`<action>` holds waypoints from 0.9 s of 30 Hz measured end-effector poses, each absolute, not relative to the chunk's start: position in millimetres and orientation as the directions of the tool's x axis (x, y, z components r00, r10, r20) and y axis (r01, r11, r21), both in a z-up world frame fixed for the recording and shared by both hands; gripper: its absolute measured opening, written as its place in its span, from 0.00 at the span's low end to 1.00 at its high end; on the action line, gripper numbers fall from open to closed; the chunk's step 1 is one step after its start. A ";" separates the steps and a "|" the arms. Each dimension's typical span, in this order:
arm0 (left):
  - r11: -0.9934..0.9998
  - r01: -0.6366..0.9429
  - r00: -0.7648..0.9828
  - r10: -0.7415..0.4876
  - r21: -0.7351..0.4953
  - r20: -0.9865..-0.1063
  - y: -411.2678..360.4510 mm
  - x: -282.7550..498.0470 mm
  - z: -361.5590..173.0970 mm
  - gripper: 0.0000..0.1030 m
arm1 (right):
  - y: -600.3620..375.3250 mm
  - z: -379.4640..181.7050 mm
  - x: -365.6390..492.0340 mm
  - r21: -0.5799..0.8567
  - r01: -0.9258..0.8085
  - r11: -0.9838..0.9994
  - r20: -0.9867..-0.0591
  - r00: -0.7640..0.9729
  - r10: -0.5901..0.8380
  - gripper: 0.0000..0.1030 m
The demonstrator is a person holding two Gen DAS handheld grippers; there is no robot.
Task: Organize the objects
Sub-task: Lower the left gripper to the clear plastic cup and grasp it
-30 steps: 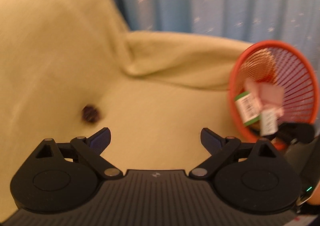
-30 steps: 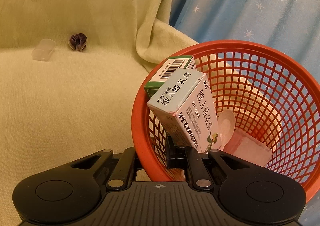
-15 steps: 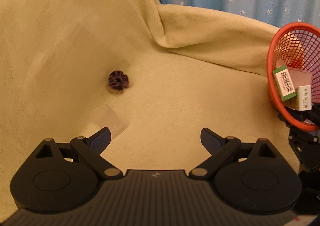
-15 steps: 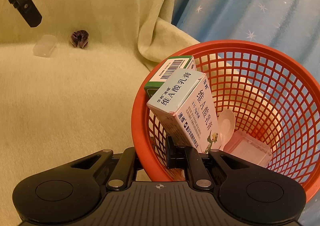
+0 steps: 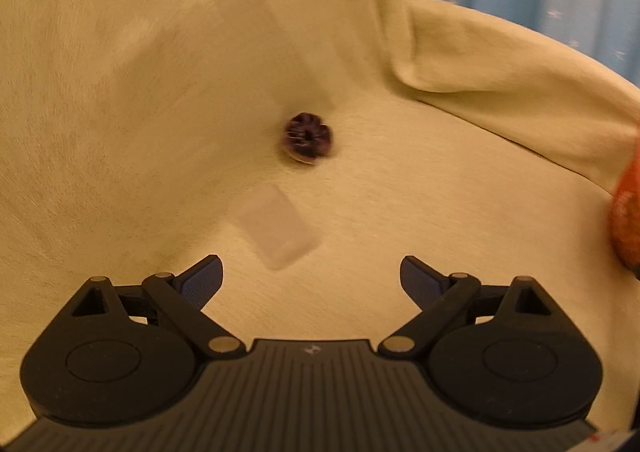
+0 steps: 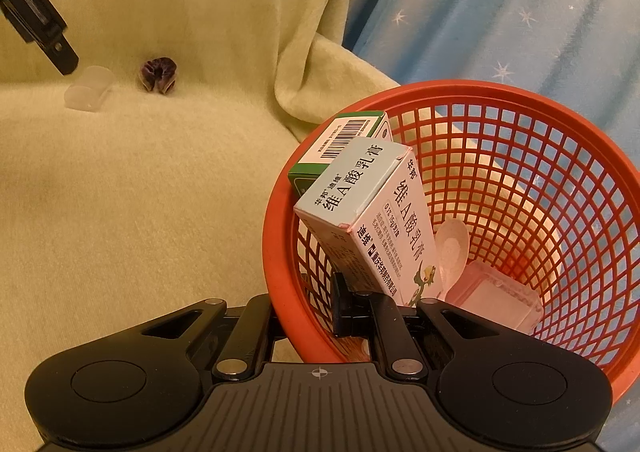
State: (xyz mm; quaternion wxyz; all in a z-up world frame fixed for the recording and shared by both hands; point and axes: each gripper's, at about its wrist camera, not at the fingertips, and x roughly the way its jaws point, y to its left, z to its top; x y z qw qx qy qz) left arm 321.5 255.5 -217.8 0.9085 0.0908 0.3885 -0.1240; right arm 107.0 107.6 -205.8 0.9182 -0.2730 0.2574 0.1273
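A clear plastic cap (image 5: 276, 228) lies on the yellow-green blanket (image 5: 400, 219), just ahead of my left gripper (image 5: 310, 278), which is open and empty. A dark purple scrunchie (image 5: 309, 136) sits a little beyond the cap. In the right wrist view the cap (image 6: 89, 88) and scrunchie (image 6: 158, 74) lie far left, with the left gripper's finger (image 6: 36, 23) hanging just above and left of the cap. My right gripper (image 6: 316, 316) is shut on the near rim of the red mesh basket (image 6: 520, 187), which holds a pale blue box (image 6: 372, 219), a green box (image 6: 340, 143) and a clear pink case (image 6: 492, 298).
The blanket rises into a draped backrest (image 5: 160, 31) behind the cap and scrunchie and folds over an armrest (image 5: 500, 63) at the right. A blue starred curtain (image 6: 500, 3) hangs behind. The basket's edge (image 5: 626, 219) shows blurred at the left wrist view's right border.
My left gripper has come down and swung left toward the cap and scrunchie; the basket has slid almost out of its view. The right gripper and basket have stayed still.
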 end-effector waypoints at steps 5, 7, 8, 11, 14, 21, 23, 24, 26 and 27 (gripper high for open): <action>0.971 0.228 0.686 -0.115 0.063 -0.718 259.2 350.4 -240.5 0.85 | 108.6 -205.2 107.9 -0.435 -0.372 0.820 -0.541 0.836 0.092 0.06; 0.979 0.198 0.688 -0.101 0.052 -0.719 260.7 362.9 -249.4 0.84 | 109.6 -205.2 108.2 -0.436 -0.372 0.819 -0.541 0.836 0.092 0.06; 0.981 0.188 0.688 -0.097 0.047 -0.720 260.8 368.9 -253.6 0.84 | 109.7 -205.1 108.6 -0.436 -0.372 0.820 -0.541 0.836 0.092 0.06; 0.982 0.181 0.690 -0.084 0.059 -0.719 256.3 383.1 -263.5 0.79 | 110.2 -204.4 109.8 -0.433 -0.370 0.822 -0.542 0.835 0.091 0.06; 0.981 0.180 0.680 -0.068 0.076 -0.730 252.5 395.8 -272.4 0.74 | 112.2 -204.8 110.2 -0.436 -0.372 0.819 -0.543 0.835 0.090 0.06; 0.972 0.221 0.653 -0.081 0.086 -0.753 254.4 394.7 -276.7 0.48 | 111.9 -205.5 110.3 -0.437 -0.376 0.817 -0.545 0.833 0.091 0.07; 0.962 0.261 0.646 -0.107 0.086 -0.756 254.9 380.8 -273.3 0.48 | 111.8 -205.6 110.2 -0.438 -0.376 0.817 -0.546 0.833 0.091 0.07; 0.954 0.289 0.638 -0.130 0.081 -0.759 255.3 371.1 -271.7 0.48 | 112.0 -205.6 110.4 -0.439 -0.377 0.816 -0.546 0.833 0.091 0.07; 0.936 0.346 0.619 -0.176 0.064 -0.765 255.9 347.8 -269.3 0.48 | 111.2 -205.5 110.7 -0.438 -0.378 0.816 -0.546 0.833 0.092 0.07; 0.926 0.373 0.608 -0.199 0.055 -0.769 256.1 334.9 -268.6 0.48 | 110.8 -205.3 110.8 -0.438 -0.378 0.816 -0.547 0.832 0.092 0.07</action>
